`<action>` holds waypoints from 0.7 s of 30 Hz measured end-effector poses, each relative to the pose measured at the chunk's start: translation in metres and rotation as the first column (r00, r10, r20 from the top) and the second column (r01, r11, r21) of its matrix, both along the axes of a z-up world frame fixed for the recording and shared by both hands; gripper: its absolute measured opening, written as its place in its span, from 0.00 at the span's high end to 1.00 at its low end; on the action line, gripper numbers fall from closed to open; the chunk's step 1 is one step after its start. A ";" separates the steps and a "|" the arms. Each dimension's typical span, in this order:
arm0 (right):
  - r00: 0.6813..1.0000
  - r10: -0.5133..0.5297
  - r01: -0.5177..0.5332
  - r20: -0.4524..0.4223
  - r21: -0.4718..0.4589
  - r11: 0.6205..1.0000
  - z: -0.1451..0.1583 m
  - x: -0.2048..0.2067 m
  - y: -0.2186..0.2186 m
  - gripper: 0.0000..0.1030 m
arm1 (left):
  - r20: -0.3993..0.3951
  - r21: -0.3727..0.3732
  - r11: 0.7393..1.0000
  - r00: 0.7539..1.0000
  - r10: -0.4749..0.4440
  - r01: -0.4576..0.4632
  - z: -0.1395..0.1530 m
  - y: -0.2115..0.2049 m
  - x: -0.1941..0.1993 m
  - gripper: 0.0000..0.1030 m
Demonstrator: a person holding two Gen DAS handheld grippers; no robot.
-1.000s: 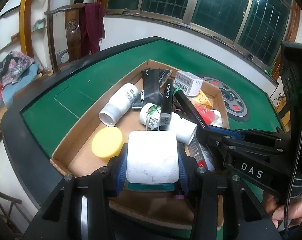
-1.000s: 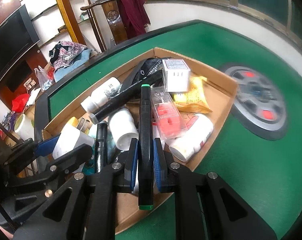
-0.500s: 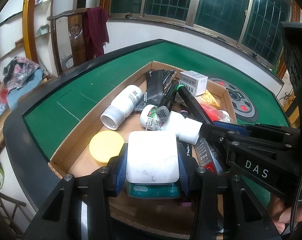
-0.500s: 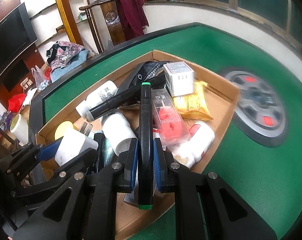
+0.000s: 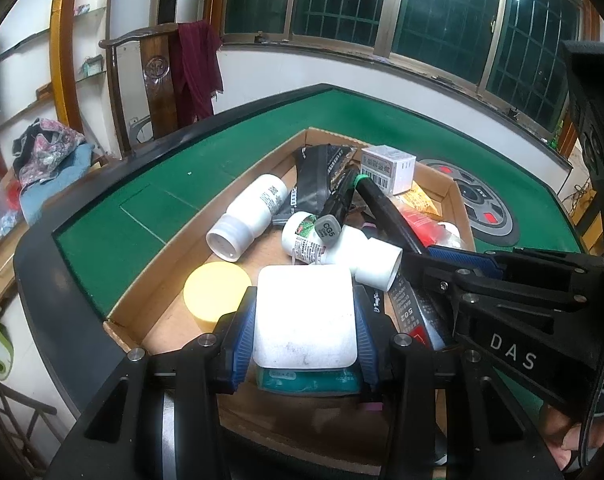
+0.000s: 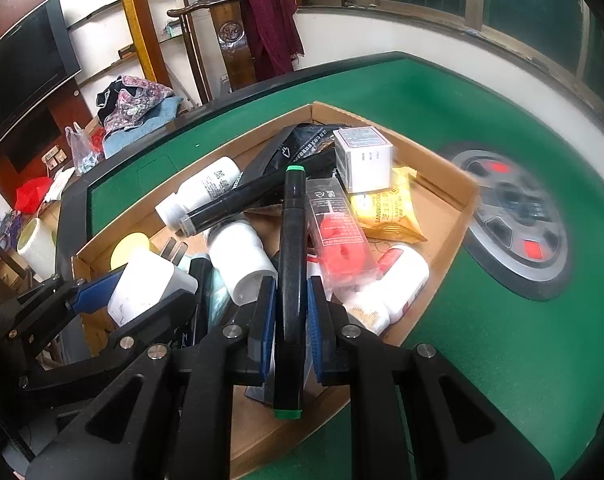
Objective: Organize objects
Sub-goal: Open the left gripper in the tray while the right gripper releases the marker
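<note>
A cardboard tray [image 5: 154,292] on the green table holds several items. My left gripper [image 5: 304,334] is shut on a white plug adapter [image 5: 304,316] and holds it over the tray's near end; the adapter also shows in the right wrist view [image 6: 142,288]. My right gripper [image 6: 290,320] is shut on a black marker with green ends [image 6: 293,264], held above the tray's contents. In the left wrist view the right gripper [image 5: 453,258] reaches in from the right with that marker [image 5: 385,212]. A second marker with a grey CG5 cap [image 5: 333,216] lies on the bottles.
In the tray lie white bottles [image 5: 250,216], a yellow lid [image 5: 217,294], a black pouch [image 5: 313,184], a white box [image 6: 361,158], a yellow snack packet [image 6: 385,208], a red blister pack [image 6: 337,236]. A grey round panel [image 6: 517,224] sits in the table. A wooden chair [image 5: 158,80] stands behind.
Both grippers have risen slightly and pulled back from the tray with their objects still held. The grey-capped marker has settled lower onto the bottles.
</note>
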State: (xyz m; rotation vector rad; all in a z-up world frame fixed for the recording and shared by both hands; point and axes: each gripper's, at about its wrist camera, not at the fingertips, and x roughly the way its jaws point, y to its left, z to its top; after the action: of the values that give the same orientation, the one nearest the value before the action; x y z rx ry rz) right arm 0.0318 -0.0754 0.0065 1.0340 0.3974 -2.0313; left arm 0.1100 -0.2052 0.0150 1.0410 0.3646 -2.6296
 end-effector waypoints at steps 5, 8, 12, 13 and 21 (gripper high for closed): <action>0.999 0.011 -0.012 -0.047 -0.007 1.000 0.007 0.009 0.004 0.82 | -0.036 0.003 1.000 0.999 0.011 -0.011 0.007 -0.001 0.005 0.61; 0.995 0.006 -0.006 -0.102 -0.003 1.000 0.013 0.017 0.008 0.75 | -0.054 0.013 1.000 0.998 0.015 -0.014 0.010 -0.001 0.009 0.59; 0.978 -0.024 0.026 -0.207 0.004 1.000 0.021 0.026 0.017 0.60 | -0.085 -0.002 1.000 0.996 0.030 -0.030 0.013 0.002 0.014 0.48; 0.972 -0.037 0.038 -0.232 0.002 0.999 0.024 0.028 0.021 0.56 | -0.093 -0.005 0.999 0.995 0.033 -0.034 0.014 0.003 0.016 0.45; 0.928 -0.127 0.116 -0.351 -0.052 0.992 0.040 0.038 0.060 0.35 | -0.136 -0.017 1.000 0.991 0.016 -0.018 0.023 0.019 0.020 0.22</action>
State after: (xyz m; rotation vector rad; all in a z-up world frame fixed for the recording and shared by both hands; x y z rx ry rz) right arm 0.0695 -0.0157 0.0463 0.6842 0.4965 -2.3357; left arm 0.1298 -0.1861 0.0379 0.8508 0.3760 -2.6910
